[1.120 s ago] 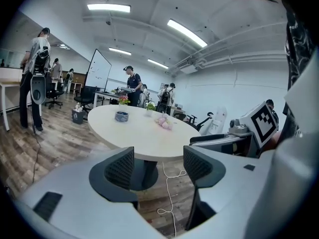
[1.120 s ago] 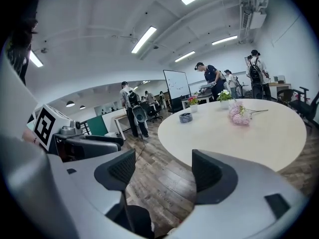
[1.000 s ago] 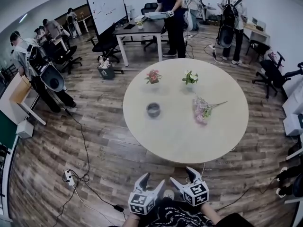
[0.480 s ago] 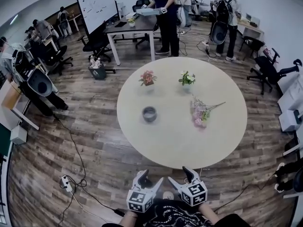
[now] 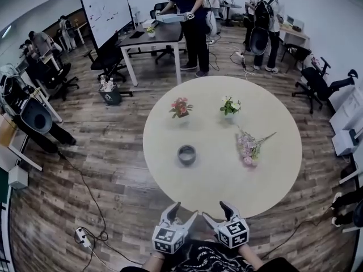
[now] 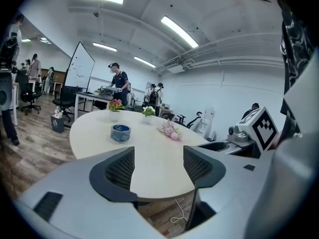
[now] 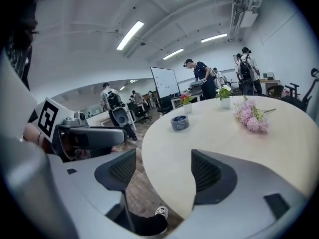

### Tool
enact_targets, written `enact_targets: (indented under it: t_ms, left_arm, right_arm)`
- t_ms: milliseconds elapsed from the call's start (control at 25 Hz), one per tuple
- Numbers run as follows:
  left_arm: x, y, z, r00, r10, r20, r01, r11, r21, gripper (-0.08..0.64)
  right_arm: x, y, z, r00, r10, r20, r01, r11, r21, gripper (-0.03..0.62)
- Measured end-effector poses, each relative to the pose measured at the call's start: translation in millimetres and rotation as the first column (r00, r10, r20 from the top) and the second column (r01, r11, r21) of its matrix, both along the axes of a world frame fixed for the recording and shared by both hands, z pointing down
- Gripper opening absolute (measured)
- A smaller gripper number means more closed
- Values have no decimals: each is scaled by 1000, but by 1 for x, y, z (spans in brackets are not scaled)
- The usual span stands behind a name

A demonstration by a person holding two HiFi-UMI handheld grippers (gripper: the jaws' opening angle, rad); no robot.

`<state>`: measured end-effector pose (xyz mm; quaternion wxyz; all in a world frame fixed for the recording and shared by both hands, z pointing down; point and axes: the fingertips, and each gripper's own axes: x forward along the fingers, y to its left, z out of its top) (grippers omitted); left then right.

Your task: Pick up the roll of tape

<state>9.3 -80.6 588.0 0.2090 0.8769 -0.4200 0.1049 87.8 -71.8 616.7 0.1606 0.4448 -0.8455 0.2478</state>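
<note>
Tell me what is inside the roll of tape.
The roll of tape lies flat on the round table; its hollow centre shows nothing sticking out. Its wall hides the bottom in both gripper views.

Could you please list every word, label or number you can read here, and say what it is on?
No text is legible.
White whiteboard on a stand: dark writing, too small to read.
Grey roll of tape with a blue label: print blurred.
Black-and-white marker cubes: square code patterns, no letters.
</note>
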Motion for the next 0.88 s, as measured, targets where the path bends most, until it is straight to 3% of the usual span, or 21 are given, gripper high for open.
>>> enact_targets:
  t_ms: [520, 880]
  left_arm:
    - [-72, -75, -5, 999, 52, -6, -52, 998, 27, 314]
    - [-89, -89, -1, 996, 82, -33, -81, 996, 21, 314]
  right_arm:
    - [-70, -63, 0, 997, 76, -17, -76, 997, -2, 334]
    - [-87, -82, -1, 995, 100, -31, -100, 995, -12, 330]
